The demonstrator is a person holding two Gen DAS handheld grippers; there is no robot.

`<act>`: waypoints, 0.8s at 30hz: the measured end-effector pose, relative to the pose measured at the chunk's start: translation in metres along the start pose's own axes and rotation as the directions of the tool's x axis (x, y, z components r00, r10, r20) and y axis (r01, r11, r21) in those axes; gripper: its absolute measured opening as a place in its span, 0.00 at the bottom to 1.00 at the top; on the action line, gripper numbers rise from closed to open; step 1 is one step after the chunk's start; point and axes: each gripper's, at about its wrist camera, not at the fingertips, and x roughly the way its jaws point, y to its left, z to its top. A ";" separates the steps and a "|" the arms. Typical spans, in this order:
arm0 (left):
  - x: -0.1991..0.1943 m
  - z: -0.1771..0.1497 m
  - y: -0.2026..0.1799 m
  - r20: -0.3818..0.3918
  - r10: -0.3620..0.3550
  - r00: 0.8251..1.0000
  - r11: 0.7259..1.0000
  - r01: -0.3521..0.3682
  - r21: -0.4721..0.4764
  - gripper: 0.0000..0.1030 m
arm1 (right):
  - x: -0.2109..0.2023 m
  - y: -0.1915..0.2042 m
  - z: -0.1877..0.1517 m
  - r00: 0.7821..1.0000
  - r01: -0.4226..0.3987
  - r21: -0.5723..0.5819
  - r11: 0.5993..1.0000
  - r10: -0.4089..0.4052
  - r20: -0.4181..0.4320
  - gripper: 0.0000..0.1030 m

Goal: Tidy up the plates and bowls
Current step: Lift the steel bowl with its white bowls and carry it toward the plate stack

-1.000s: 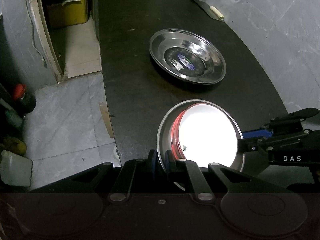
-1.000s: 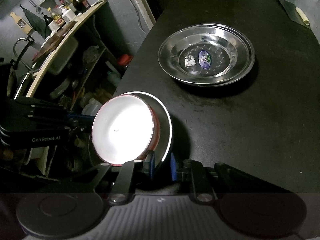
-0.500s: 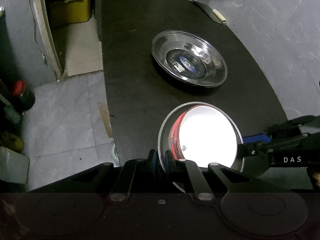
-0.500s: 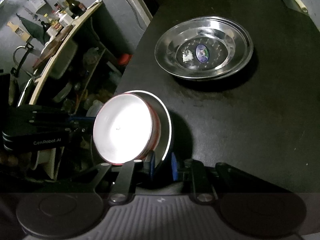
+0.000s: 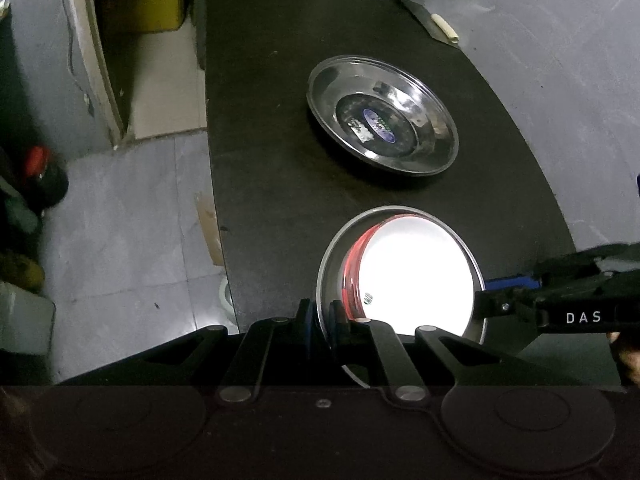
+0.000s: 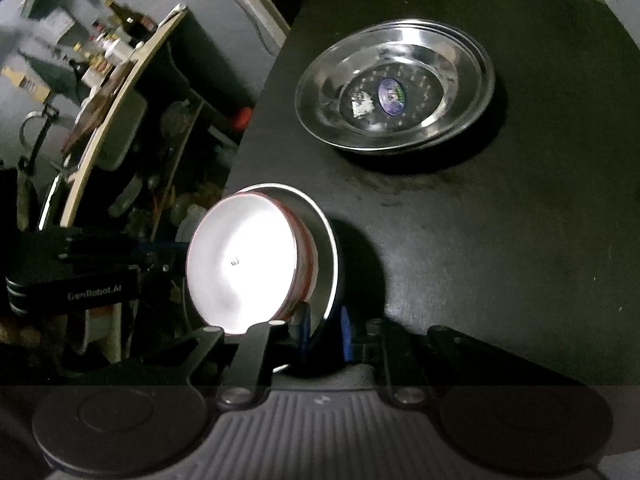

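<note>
Little had shifted since the earlier frame. Ahead on the dark surface sat stacked steel plates. Left tool and right tool each pinched the steel bowl nesting a red bowl; carrying it onward likely followed.

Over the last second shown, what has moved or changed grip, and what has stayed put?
Hardly anything changed. The left gripper and right gripper still pinch opposite rims of the steel plate carrying the red-and-white bowl; the right view has swung a little. The stacked steel plates stay on the black table.
</note>
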 end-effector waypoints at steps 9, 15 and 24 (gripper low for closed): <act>0.005 0.009 -0.003 -0.046 0.006 0.999 1.000 -0.007 -0.031 0.06 | 0.000 -0.015 0.004 0.999 -0.053 0.121 0.991 0.053 0.008 0.15; 0.007 0.013 -0.005 -0.050 0.000 0.999 1.000 -0.001 -0.015 0.07 | 0.004 -0.020 0.004 0.999 -0.050 0.132 0.990 0.050 -0.001 0.15; 0.011 0.008 -0.001 -0.075 -0.011 0.997 0.999 0.009 -0.033 0.08 | 0.005 -0.021 0.004 0.999 -0.037 0.127 0.991 0.042 -0.034 0.33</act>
